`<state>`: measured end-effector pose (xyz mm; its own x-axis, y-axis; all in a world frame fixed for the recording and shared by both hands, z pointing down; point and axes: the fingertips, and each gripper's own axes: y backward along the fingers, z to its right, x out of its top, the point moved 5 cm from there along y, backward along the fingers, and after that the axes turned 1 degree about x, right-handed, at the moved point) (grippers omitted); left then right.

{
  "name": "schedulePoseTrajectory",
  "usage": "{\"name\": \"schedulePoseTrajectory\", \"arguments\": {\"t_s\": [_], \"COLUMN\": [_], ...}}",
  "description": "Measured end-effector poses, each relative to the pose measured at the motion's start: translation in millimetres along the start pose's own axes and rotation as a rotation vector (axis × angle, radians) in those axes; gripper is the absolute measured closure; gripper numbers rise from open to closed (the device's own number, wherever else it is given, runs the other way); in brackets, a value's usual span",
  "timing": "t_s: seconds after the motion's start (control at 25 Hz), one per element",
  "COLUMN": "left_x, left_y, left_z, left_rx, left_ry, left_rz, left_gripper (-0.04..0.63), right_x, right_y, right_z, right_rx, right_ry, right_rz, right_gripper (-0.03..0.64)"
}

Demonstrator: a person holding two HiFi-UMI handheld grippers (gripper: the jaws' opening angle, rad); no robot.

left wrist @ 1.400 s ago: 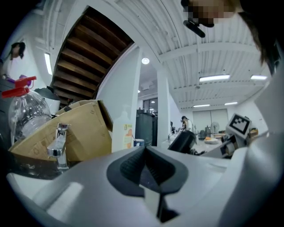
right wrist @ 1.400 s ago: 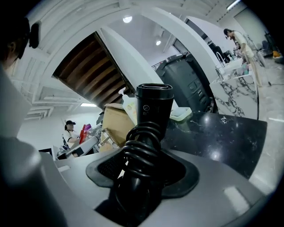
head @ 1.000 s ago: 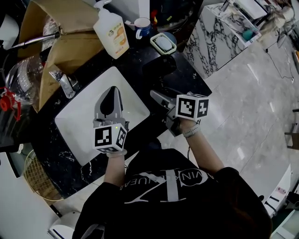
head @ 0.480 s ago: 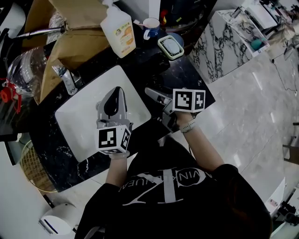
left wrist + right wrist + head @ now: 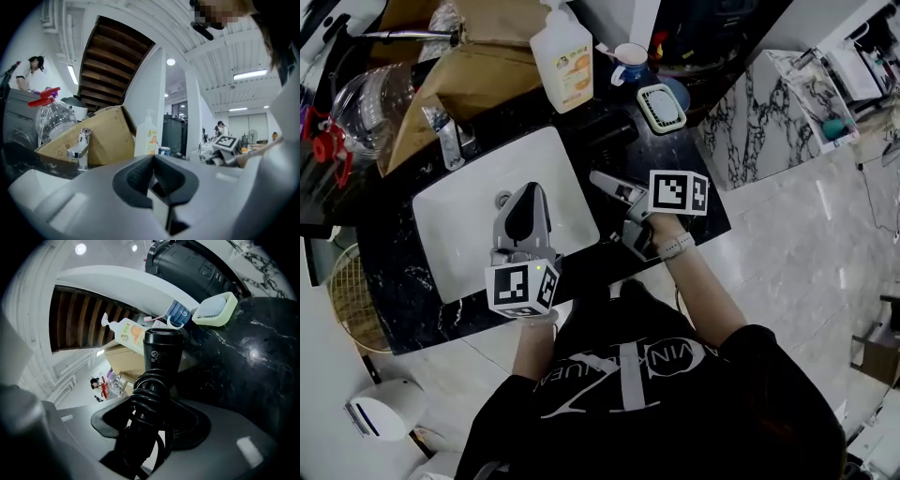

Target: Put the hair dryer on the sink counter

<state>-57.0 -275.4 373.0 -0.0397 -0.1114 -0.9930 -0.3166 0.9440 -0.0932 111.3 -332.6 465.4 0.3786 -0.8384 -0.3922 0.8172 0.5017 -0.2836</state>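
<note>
The black marble sink counter [image 5: 398, 262] was seen from above. A white rectangular basin [image 5: 464, 234] was set into it. Only a drain fitting [image 5: 502, 199] was seen inside the basin. A faucet [image 5: 448, 136] was mounted at the basin's far rim.

An open cardboard box [image 5: 478, 80] was positioned behind the faucet. Its contents could not be made out. A clear plastic jar [image 5: 370, 98] with a red cap [image 5: 326, 141] was located to the left of the box. What it held could not be determined. A wire basket [image 5: 352, 305] was placed beyond the counter's left end, and its contents were likewise unreadable.

A white pump bottle [image 5: 565, 58] with an orange label was stood upright behind the basin's far right corner.

The left gripper [image 5: 529, 189] was held over the basin. Its jaws were brought together with nothing between them.

The right gripper [image 5: 602, 178] was held over the counter just right of the basin. Its jaws were clamped on the handle of the black hair dryer [image 5: 161, 352]. The handle was wrapped in its own coiled cord [image 5: 150, 397]. The barrel was pointed away from the gripper, toward the pump bottle. Whether the dryer rested on the counter could not be told.

A pale green soap dish [image 5: 661, 107] was set on the counter beyond the dryer. A pale insert or bar lay in it; which one was not discernible. A blue-and-white mug [image 5: 630, 62] was stood just behind the dish, and a thin item projected from it.
</note>
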Motion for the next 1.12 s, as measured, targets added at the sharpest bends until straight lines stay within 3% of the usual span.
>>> {"name": "schedulePoseTrajectory", "arguments": {"t_s": [0.28,0.44,0.68,0.92,1.12], "left_x": [3.0,8.5,11.5,7.7,6.4], "left_y": [-0.1,-3.7,-7.0,-8.0,-9.2], "left_z": [4.2,9.2,13.6,16.2,20.5], "left_rx": [0.045,0.039,0.036,0.027,0.007], "left_ry": [0.002,0.03,0.023,0.021,0.043], "left_rz": [0.007,0.014,0.01,-0.003,0.002], "left_gripper": [0.595,0.595,0.595,0.595,0.595], "right_x": [9.2,13.4,18.3,18.8,15.8], "right_y": [-1.0,5.4,5.9,7.2,8.3], "right_z": [6.0,14.3,20.7,23.5,20.7], "right_rx": [0.067,0.066,0.113,0.079,-0.048], "right_ry": [-0.064,-0.16,-0.18,-0.135,0.094], "right_rz": [-0.019,-0.014,-0.002,-0.037,-0.19], "right_gripper": [0.35,0.35,0.35,0.347,0.286]}}
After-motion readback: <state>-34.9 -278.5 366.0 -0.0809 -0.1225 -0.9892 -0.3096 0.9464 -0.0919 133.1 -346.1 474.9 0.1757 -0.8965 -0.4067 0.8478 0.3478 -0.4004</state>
